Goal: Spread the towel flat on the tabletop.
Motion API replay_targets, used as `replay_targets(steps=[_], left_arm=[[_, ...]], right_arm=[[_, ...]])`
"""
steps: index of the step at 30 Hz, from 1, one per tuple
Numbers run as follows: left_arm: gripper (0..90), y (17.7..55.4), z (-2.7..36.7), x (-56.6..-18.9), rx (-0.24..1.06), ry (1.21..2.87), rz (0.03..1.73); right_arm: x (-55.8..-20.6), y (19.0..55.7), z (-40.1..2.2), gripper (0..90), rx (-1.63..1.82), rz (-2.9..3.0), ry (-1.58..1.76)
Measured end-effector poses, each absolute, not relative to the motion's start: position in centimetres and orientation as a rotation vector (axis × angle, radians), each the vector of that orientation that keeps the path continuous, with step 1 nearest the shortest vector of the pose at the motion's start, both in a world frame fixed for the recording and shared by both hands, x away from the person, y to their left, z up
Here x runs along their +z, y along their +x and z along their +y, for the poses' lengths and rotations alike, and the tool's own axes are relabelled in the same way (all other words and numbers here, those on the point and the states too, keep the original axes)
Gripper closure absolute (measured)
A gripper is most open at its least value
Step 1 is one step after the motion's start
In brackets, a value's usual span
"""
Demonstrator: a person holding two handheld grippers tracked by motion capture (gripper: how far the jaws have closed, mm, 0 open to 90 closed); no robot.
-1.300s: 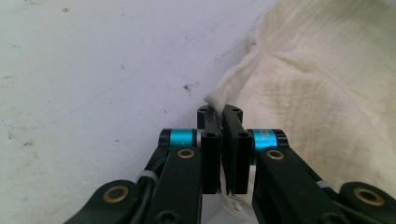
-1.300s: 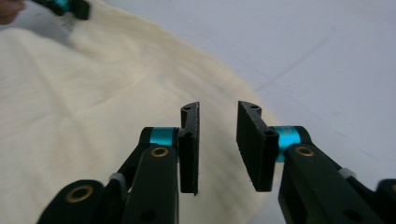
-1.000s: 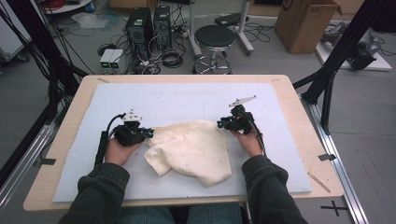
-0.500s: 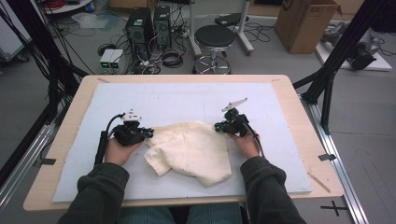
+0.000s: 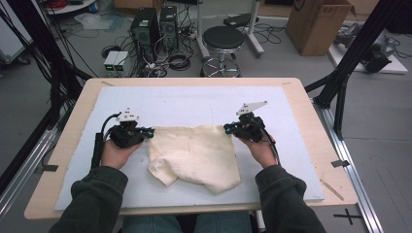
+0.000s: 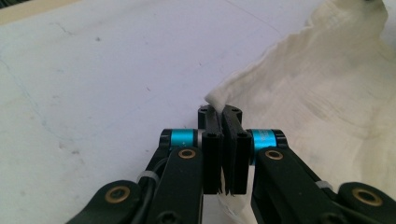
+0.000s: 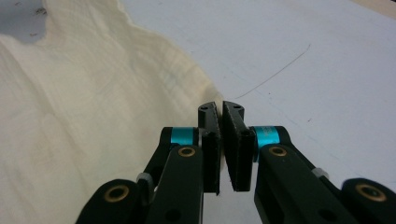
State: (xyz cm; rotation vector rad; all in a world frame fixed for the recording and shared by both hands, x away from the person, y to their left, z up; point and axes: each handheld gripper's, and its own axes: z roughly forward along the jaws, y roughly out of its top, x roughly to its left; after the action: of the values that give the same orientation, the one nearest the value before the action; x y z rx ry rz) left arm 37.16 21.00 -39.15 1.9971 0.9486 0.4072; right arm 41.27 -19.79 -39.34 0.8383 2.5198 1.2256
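Both grippers pinch the cloth (image 5: pixel 194 156): the left gripper (image 5: pixel 148 132) has its jaws closed on the cloth's far left corner, and the right gripper (image 5: pixel 227 129), whose jaws have just been closing, clamps the far right corner. Cream and rumpled, the cloth lies on the white mat (image 5: pixel 194 99) between the two hands, its far edge drawn between the grippers and its near part folded on the mat.

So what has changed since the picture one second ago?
The right tongs have just closed on the cloth's far right corner and pulled it outward, stretching the far edge. The left tongs keep clamping the far left corner. The near part of the cloth stays crumpled.
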Motion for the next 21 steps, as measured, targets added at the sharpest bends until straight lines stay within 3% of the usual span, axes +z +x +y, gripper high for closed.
replay_targets(steps=[4,5,6,7,8,9,15,21], left_arm=[[87.2,39.6,21.2,-38.1,0.454,1.960,0.985],[87.2,42.3,21.0,-37.3,0.480,1.917,1.021],[86.5,42.3,21.0,-37.3,0.480,1.917,1.021],[82.7,44.8,20.3,-36.4,0.532,1.913,1.080],[69.5,44.8,20.3,-36.4,0.532,1.913,1.080],[62.6,45.9,19.9,-36.1,0.526,1.868,1.103],[61.7,45.2,20.3,-36.9,0.505,1.909,1.055],[60.5,41.1,20.6,-39.0,0.455,1.916,0.995]], right_arm=[[-37.9,42.7,-20.0,86.4,1.176,2.491,0.836],[-36.7,44.7,-20.1,86.4,1.134,2.441,0.865],[-36.1,46.2,-20.2,85.2,1.114,2.406,0.909],[-35.5,47.7,-20.4,78.2,1.087,2.355,0.972],[-35.5,47.7,-20.4,78.2,1.087,2.355,0.972],[-34.6,49.4,-20.8,66.0,1.122,2.275,1.093],[-35.6,48.0,-21.1,64.6,1.158,2.346,1.017],[-38.2,45.4,-21.6,58.5,1.204,2.455,0.956]])
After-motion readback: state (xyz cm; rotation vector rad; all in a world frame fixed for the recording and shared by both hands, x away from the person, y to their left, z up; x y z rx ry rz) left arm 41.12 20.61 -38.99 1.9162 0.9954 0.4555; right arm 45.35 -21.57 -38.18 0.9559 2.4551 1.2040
